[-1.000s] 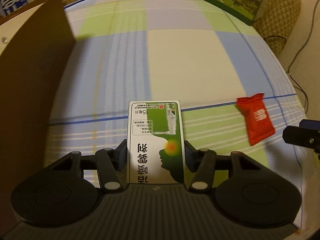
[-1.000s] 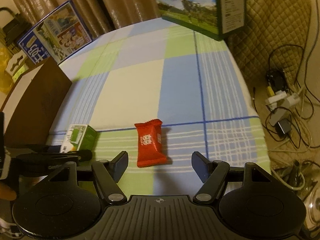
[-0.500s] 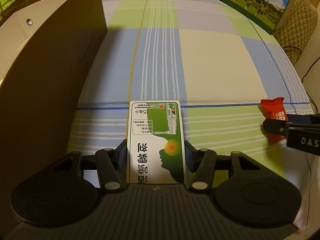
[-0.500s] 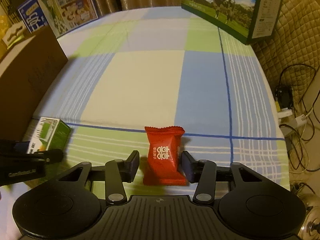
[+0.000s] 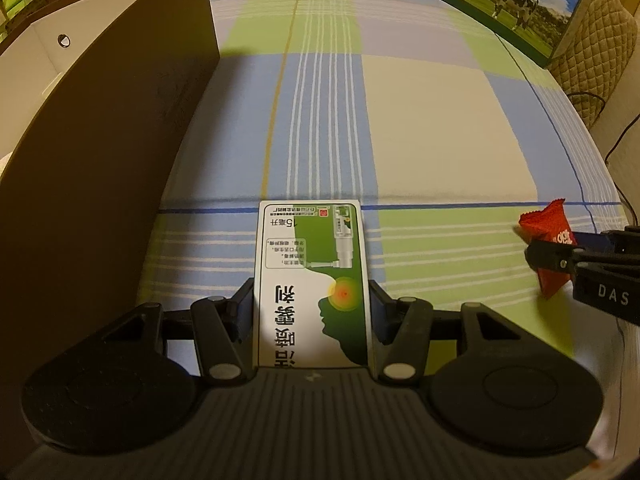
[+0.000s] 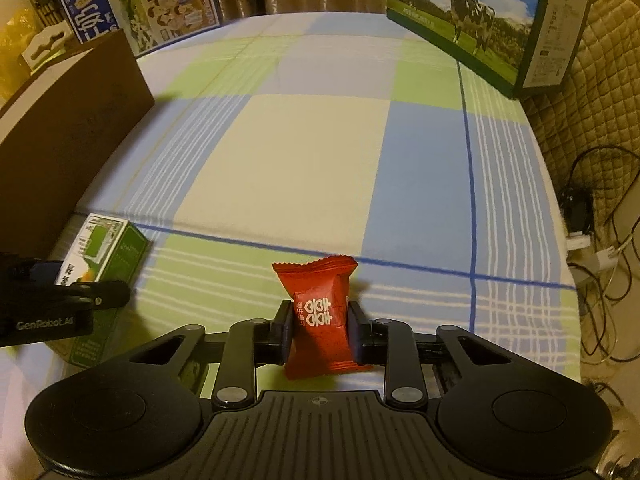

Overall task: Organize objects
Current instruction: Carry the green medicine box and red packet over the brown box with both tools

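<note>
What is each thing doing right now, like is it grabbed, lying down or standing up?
Left gripper: shut on the green and white box.
Green and white box: held, flat face up.
Right gripper: jaws have just been closing, now pinching the red candy packet.
Red candy packet: gripped at its sides, squeezed in at the middle.
Brown box: standing upright on the checked cloth.
Milk carton: standing at the far edge.

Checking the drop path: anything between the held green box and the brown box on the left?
Nothing visible does. The left gripper grips the green box; only bare checked cloth lies between it and the brown box, whose near wall stands tall.
</note>
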Demonstrator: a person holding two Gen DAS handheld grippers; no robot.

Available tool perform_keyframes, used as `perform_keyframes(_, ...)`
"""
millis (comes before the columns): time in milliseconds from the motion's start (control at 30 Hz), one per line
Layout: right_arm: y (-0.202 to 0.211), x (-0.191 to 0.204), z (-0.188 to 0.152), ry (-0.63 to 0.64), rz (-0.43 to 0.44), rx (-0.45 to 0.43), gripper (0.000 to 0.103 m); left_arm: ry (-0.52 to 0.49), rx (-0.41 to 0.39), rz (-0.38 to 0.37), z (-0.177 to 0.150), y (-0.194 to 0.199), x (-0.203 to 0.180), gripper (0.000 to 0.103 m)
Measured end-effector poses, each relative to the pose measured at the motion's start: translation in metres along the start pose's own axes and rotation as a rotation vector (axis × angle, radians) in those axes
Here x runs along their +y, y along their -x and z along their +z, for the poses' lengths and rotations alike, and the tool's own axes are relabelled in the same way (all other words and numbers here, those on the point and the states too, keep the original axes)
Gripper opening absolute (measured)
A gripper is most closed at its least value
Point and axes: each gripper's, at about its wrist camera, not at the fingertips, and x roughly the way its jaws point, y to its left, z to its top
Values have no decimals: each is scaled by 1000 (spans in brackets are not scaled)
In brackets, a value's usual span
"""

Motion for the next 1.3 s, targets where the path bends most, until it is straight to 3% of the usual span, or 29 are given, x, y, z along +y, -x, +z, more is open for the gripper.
perform_keyframes(533,28,11,-20,-48,90,16,24,-18,12,-43,-23,14,-4,51)
perform_keyframes(767,56,21,-23,-72,148,-9,24,-7,-6,-82,-35,40,0,51)
perform_keyframes(1033,95,47,-16,-72,221,-72,24,17,-108,-141,-39,101,17,51)
perform_keyframes(1300,119,97,-2,-43,323,-113,24,64,-207,-139,-44,157,60,51)
